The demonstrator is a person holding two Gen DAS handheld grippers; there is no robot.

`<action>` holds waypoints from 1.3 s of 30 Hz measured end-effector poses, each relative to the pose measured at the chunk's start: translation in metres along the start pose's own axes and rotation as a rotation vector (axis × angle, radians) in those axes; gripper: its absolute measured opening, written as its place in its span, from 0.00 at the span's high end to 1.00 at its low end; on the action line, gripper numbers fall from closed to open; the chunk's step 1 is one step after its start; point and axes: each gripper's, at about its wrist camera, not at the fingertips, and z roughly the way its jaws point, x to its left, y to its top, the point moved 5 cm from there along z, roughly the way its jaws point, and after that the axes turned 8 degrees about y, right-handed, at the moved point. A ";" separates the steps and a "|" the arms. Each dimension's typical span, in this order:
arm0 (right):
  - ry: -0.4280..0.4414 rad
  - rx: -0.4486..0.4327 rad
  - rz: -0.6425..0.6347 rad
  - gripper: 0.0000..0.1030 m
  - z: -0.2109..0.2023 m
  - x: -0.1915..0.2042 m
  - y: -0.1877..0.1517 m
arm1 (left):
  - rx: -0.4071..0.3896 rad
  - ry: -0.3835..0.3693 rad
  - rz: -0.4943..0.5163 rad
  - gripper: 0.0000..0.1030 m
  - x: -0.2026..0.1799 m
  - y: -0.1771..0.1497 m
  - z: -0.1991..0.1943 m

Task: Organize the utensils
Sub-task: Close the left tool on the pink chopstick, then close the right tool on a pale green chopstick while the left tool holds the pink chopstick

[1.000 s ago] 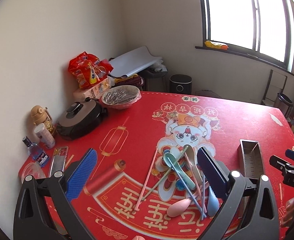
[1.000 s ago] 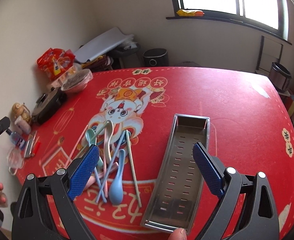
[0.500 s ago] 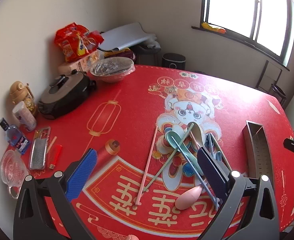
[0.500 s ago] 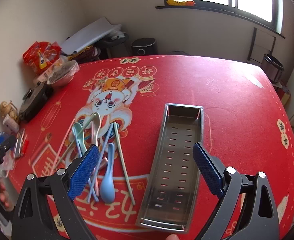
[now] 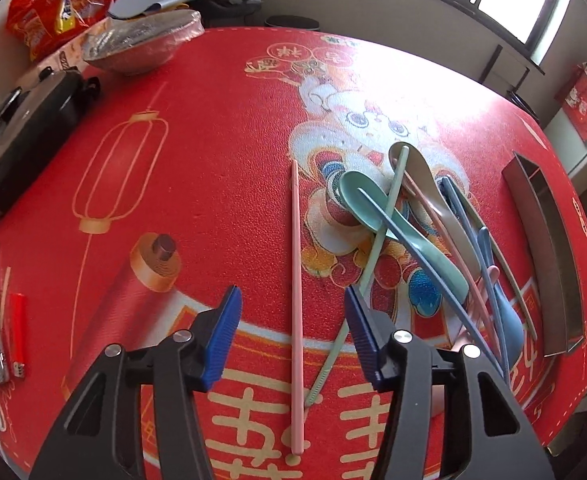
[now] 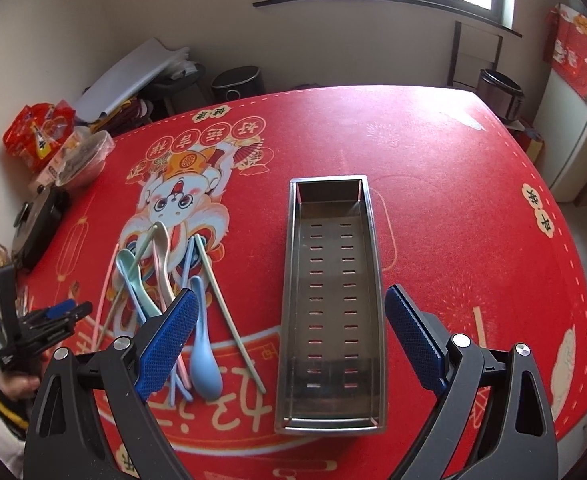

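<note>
1. Left hand-held gripper (image 5: 293,316) low over the red worktop (image 5: 213,160), jaws closing w/ a pink chopstick (image 5: 295,280) lying between them, pads not yet touching it.
2. Right hand-held gripper (image 6: 289,328) spread wide, nothing in it, above the near end of the empty steel tray (image 6: 367,240).
3. Spoons & chopsticks (image 6: 161,280) piled just left of tray; blue spoon (image 6: 204,364) nearest camera.

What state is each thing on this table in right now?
Left gripper: jaws closing, pink chopstick between them, not yet pinched.
Right gripper: open, nothing held.
Metal tray: upright, nothing in it.
Spoons and chopsticks: loose, crossed pile beside the tray.
Bowl: covered with plastic film.
</note>
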 end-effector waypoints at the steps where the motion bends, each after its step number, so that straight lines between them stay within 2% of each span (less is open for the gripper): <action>1: -0.003 0.001 0.007 0.11 0.001 0.001 -0.002 | 0.009 0.001 0.013 0.54 0.000 0.001 0.005; 7: -0.010 -0.006 0.010 0.11 0.000 0.012 -0.006 | 0.042 -0.014 0.052 0.63 0.000 0.003 0.026; 13: -0.014 -0.011 0.025 0.11 -0.002 0.015 -0.007 | 0.011 -0.012 0.084 0.67 -0.003 0.008 0.029; 14: -0.014 -0.013 0.026 0.11 -0.002 0.015 -0.007 | 0.008 -0.003 0.093 0.74 -0.004 0.007 0.028; 15: -0.013 -0.014 0.026 0.11 -0.003 0.016 -0.007 | 0.007 -0.008 0.101 0.86 -0.005 0.007 0.028; 17: -0.007 -0.015 0.024 0.11 -0.003 0.017 -0.006 | 0.017 -0.031 0.093 0.94 -0.006 0.002 0.027; 26: 0.077 0.024 0.033 0.12 0.010 0.020 -0.008 | 0.026 -0.069 -0.029 0.94 0.001 -0.026 0.015; 28: 0.079 0.040 0.028 0.12 0.016 0.021 -0.010 | 0.022 -0.061 -0.030 0.94 0.000 -0.027 0.014; 34: 0.103 0.055 -0.093 0.12 0.035 0.041 -0.007 | 0.014 -0.051 -0.033 0.94 -0.001 -0.028 0.013; 35: 0.116 0.062 -0.118 0.17 0.040 0.045 -0.006 | 0.011 -0.051 -0.041 0.94 0.000 -0.029 0.013; 36: 0.124 0.076 -0.154 0.43 0.046 0.050 -0.004 | 0.008 -0.048 -0.046 0.94 0.000 -0.030 0.013; 37: 0.131 0.106 -0.195 0.56 0.053 0.055 -0.003 | 0.006 -0.043 -0.047 0.94 0.000 -0.030 0.012; 39: 0.151 0.165 -0.258 0.60 0.071 0.064 -0.003 | 0.004 -0.029 -0.037 0.94 -0.002 -0.031 0.012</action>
